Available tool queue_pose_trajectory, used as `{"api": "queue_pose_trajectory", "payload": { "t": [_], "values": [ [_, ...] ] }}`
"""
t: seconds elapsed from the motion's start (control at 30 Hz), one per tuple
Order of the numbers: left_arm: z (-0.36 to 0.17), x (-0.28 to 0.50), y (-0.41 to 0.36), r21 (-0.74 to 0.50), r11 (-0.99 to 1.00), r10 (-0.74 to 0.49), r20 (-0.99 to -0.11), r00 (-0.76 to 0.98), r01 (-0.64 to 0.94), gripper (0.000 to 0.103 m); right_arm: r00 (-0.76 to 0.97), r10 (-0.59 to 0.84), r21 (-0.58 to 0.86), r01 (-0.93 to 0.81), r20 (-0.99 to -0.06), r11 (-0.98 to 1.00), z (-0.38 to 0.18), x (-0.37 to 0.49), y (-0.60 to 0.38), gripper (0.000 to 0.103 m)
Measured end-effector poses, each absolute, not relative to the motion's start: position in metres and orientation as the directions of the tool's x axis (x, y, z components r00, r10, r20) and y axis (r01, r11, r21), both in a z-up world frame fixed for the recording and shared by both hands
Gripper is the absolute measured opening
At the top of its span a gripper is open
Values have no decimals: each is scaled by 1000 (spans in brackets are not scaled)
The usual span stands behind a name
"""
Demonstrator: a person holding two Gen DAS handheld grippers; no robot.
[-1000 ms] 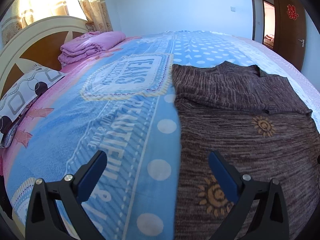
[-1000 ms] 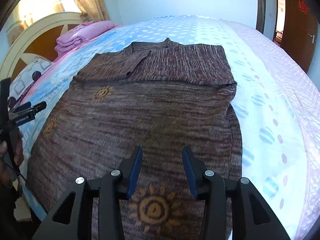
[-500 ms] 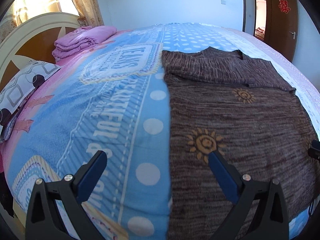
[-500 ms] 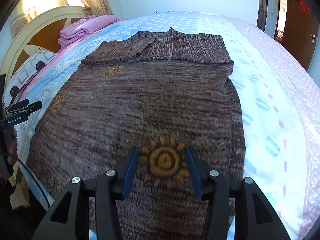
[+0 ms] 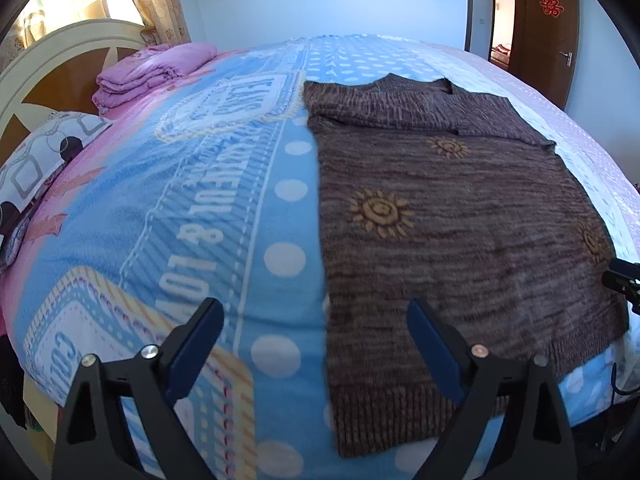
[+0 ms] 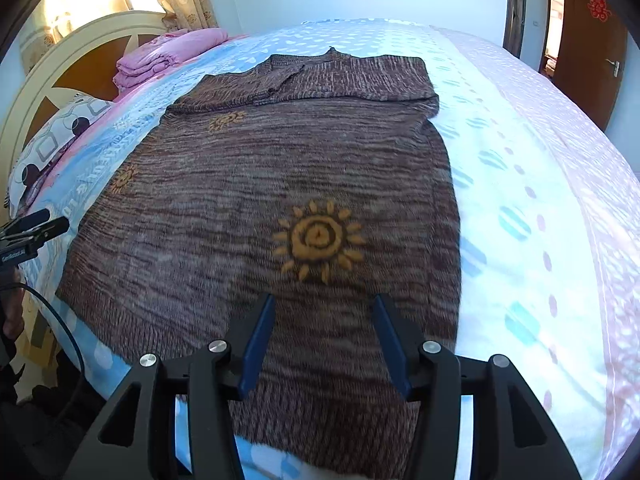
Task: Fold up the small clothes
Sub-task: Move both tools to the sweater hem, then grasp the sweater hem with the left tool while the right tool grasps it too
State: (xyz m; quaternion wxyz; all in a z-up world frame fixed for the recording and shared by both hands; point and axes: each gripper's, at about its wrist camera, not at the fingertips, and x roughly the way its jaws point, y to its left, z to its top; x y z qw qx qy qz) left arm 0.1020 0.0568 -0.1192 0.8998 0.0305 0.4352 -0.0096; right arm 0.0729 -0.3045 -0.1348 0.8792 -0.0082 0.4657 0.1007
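A brown knitted sweater (image 5: pixel 460 208) with yellow sun motifs lies flat on the bed, its sleeves folded across the chest at the far end; it also shows in the right wrist view (image 6: pixel 280 184). My left gripper (image 5: pixel 316 316) is open wide and empty above the sweater's near left edge, by the hem. My right gripper (image 6: pixel 324 312) is open and empty above the sweater's hem, just below a large sun motif (image 6: pixel 318 240). Neither gripper touches the cloth.
A blue and pink patterned bedspread (image 5: pixel 180 200) covers the bed. A folded pink blanket (image 5: pixel 156 72) and a patterned pillow (image 5: pixel 40 152) lie by the headboard (image 6: pixel 80 60). A brown door (image 5: pixel 544 28) stands at the far right. The bed's near edge is just under the grippers.
Both grippers have pulled back toward the sweater's hem and the near bed edge. The right gripper's jaws have opened a little wider. The sweater has not moved.
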Motion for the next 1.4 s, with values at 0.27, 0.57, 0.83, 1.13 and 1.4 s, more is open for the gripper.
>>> {"api": "queue_pose_trajectory", "payload": {
  "t": [0.27,0.57,0.83,1.13,1.4],
  "values": [
    [-138,77,57,-58,996,-87,-836,542,71,79,553,146,39,-200,-820,979,-136,51,-298,55],
    [-153,72,51,-93,992,-123,-847,517,84,59,563,141,45,-181,-815,982,-134,48,-304,55],
    [-154,62,35,-41,989,-111,-830,547,139,14,574,137,55,-157,-807,986,-128,43,-317,55],
    [-135,58,47,-82,985,-157,-798,582,154,11,586,129,120,-55,-800,991,-124,19,-362,55],
    [-136,55,47,-77,983,-161,-791,590,165,11,514,133,97,-96,-847,991,-148,18,-342,49]
  ]
}}
